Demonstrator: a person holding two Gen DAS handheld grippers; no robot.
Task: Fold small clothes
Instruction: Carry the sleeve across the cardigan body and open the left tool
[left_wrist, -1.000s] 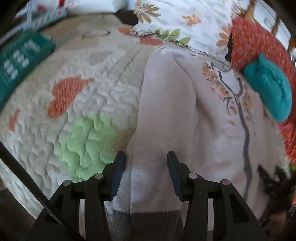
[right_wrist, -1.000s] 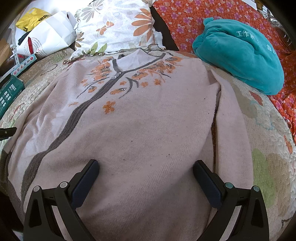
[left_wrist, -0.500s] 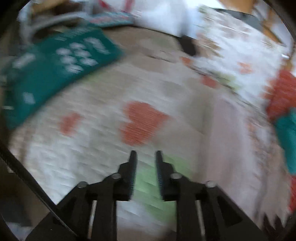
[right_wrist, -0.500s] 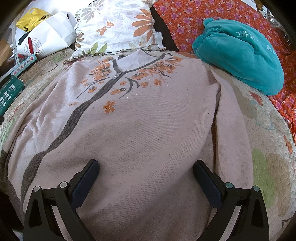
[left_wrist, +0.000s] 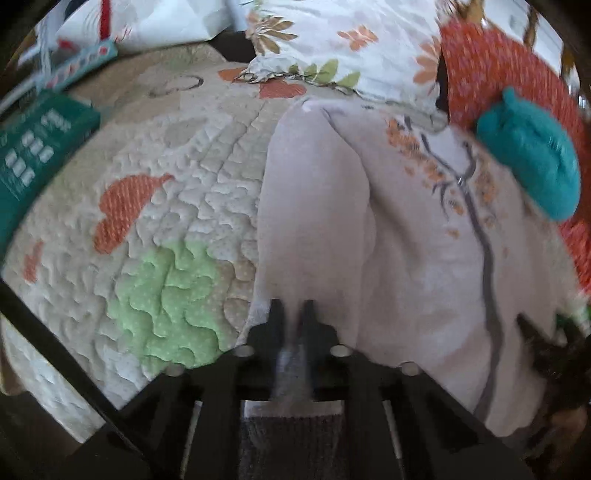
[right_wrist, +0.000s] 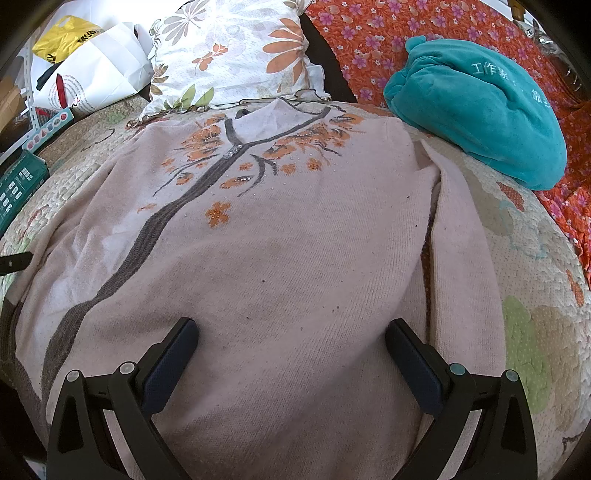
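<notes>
So the left gripper (left_wrist: 291, 314) has just been closing and its jaws are now pinched on the left sleeve (left_wrist: 314, 221) of the pink cardigan (right_wrist: 277, 258), down near the grey cuff (left_wrist: 291, 424). A second ago the jaws stood wide either side of that sleeve, so this looks like the grab that starts the fold; I'd guess the sleeve gets carried across the body next. The right gripper (right_wrist: 291, 354) hasn't budged: jaws spread wide, hovering over the lower front with nothing between them. The cardigan lies flat, face up, on the quilted bedspread (left_wrist: 166, 221), collar toward the floral pillow (right_wrist: 236, 55), with a teal bundle (right_wrist: 480, 110) off by its right shoulder. The right sleeve (right_wrist: 465, 277) is untouched.
</notes>
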